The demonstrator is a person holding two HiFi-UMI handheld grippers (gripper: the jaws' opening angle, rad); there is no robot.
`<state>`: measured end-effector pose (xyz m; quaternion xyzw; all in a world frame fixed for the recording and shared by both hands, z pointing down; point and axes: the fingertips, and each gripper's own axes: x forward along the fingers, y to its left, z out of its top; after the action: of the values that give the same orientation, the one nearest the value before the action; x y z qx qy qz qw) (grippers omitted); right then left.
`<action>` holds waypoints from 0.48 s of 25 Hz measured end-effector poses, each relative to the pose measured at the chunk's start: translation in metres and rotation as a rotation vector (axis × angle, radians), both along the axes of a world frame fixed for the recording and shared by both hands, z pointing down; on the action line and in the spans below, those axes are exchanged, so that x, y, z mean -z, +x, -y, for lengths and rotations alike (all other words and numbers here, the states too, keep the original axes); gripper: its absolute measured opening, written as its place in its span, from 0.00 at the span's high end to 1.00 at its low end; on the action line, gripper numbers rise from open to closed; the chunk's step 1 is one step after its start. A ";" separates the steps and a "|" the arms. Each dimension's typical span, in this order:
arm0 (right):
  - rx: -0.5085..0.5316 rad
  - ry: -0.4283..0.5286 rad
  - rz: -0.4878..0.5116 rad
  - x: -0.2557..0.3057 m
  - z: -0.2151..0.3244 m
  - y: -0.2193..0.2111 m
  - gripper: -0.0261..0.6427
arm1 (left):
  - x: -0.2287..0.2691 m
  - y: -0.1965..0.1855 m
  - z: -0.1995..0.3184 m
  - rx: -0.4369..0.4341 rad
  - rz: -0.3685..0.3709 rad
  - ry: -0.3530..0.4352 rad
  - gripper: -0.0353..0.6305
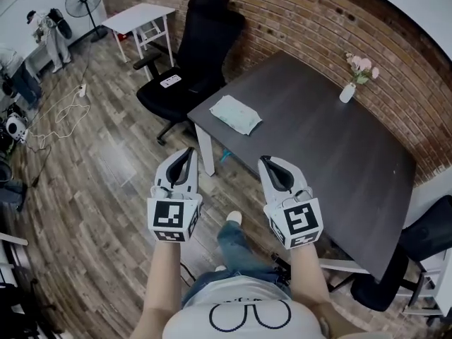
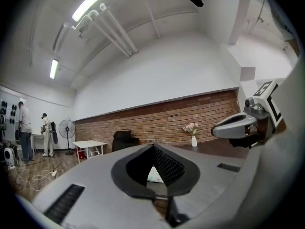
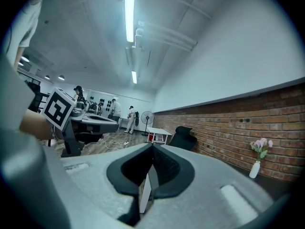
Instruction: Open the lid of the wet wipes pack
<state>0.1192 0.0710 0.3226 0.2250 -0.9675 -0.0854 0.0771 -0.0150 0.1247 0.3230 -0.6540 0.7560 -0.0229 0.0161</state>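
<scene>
Ahead: wipes pack on tbl

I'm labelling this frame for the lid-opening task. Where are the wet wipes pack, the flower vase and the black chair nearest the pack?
wet wipes pack (image 1: 236, 114), head view, middle of its top face.
flower vase (image 1: 347, 93), head view, its white body.
black chair (image 1: 206, 37), head view, its backrest.

Office-like workroom: brick wall, dark table, office chair, standing fan.
</scene>
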 end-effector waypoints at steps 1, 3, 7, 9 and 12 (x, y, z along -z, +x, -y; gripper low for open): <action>0.003 0.001 0.000 -0.002 0.011 -0.011 0.96 | -0.002 -0.008 0.012 -0.004 0.006 -0.004 0.95; 0.006 0.001 -0.001 -0.005 0.036 -0.032 0.96 | -0.005 -0.025 0.038 -0.008 0.015 -0.015 0.95; 0.000 0.001 0.001 -0.005 0.095 -0.070 0.96 | -0.005 -0.060 0.097 -0.018 0.018 -0.027 0.95; -0.004 0.000 0.002 -0.006 0.125 -0.086 0.96 | -0.007 -0.076 0.130 -0.029 0.023 -0.032 0.95; -0.011 -0.012 -0.011 -0.012 0.169 -0.103 0.96 | -0.011 -0.092 0.179 -0.049 0.024 -0.046 0.95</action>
<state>0.0164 -0.0982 0.3346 0.2296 -0.9663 -0.0806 0.0842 -0.1073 -0.0546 0.3335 -0.6720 0.7389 -0.0479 0.0108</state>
